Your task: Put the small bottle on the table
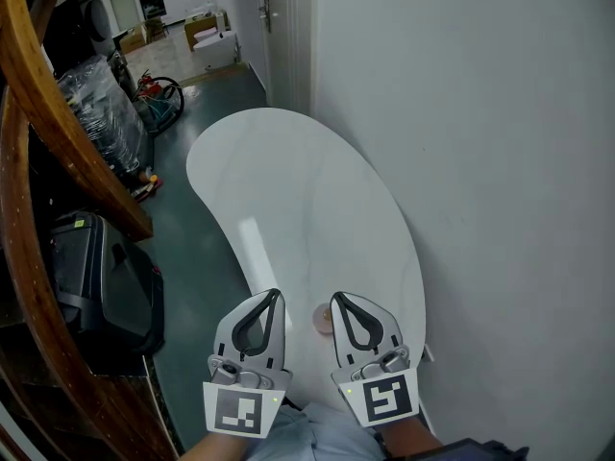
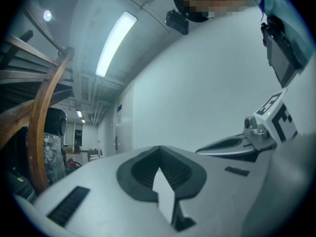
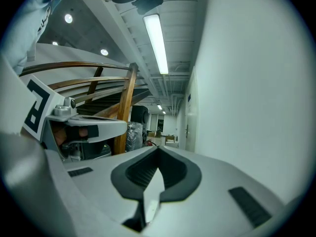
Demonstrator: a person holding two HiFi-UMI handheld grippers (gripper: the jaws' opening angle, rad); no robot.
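Observation:
A small pale pink bottle (image 1: 321, 320), seen from above, stands on the white kidney-shaped table (image 1: 298, 200) near its front end. It sits between my two grippers, and the right one partly covers it. My left gripper (image 1: 276, 296) is shut with nothing in it, just left of the bottle. The right gripper (image 1: 336, 299) is also shut and empty, right beside the bottle. In the left gripper view the closed jaws (image 2: 159, 154) point up at the wall. The right gripper view shows its closed jaws (image 3: 158, 151) the same way. Neither gripper view shows the bottle.
A white wall (image 1: 500, 161) runs along the table's right side. A curved wooden stair rail (image 1: 58, 113) and a black case (image 1: 101, 286) stand at the left, across a strip of dark green floor (image 1: 192, 248). Plastic-wrapped gear and boxes lie further back.

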